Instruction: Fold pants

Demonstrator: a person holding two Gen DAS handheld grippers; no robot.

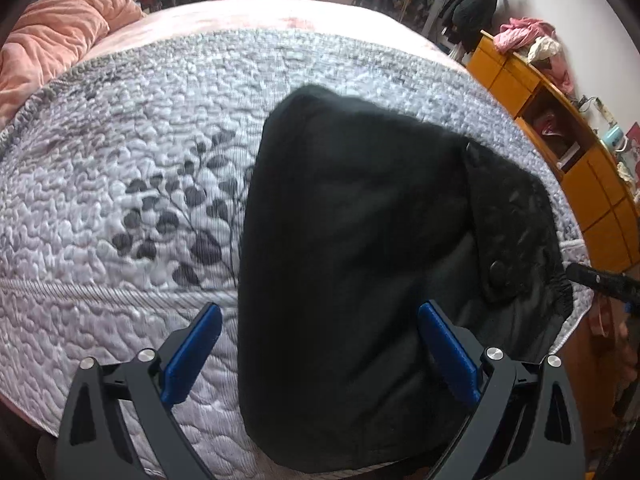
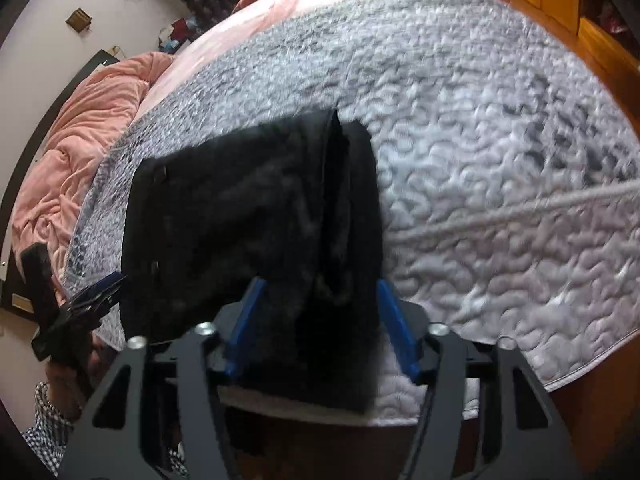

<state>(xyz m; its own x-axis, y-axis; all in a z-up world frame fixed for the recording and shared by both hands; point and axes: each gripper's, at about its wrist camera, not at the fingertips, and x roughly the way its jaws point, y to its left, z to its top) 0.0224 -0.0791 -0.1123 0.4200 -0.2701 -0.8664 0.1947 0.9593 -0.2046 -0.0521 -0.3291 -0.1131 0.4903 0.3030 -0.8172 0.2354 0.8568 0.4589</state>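
I am holding my left tongs (image 1: 318, 332) wide open above the black pants (image 1: 360, 260), with nothing gripped. One blue pad is hanging over the quilt (image 1: 120, 140) and the other over the dark cloth, neither one pressing on anything.

The pants are lying folded into a thick oblong bundle on the grey leaf-patterned quilt that is covering the bed, close to its near edge and toward the near corner on the side of the orange wooden cabinet (image 1: 560, 128). The bundle's long axis is running from the near edge away toward the pink blanket (image 1: 52, 36) at the far end of the bed. A flap with a round dark button is showing on the side nearest that cabinet.

My right tongs (image 2: 320, 308) are standing partly open, straddling the near end of the pants (image 2: 248, 216). The picture is blurred there and the cloth is hiding the inner faces of the fingers, so I cannot tell whether the pads are pressing on the fabric.

The bundle's near end is cut off behind both sets of tongs, and the black fabric is swallowing most seams and folds. No label or writing is legible anywhere.
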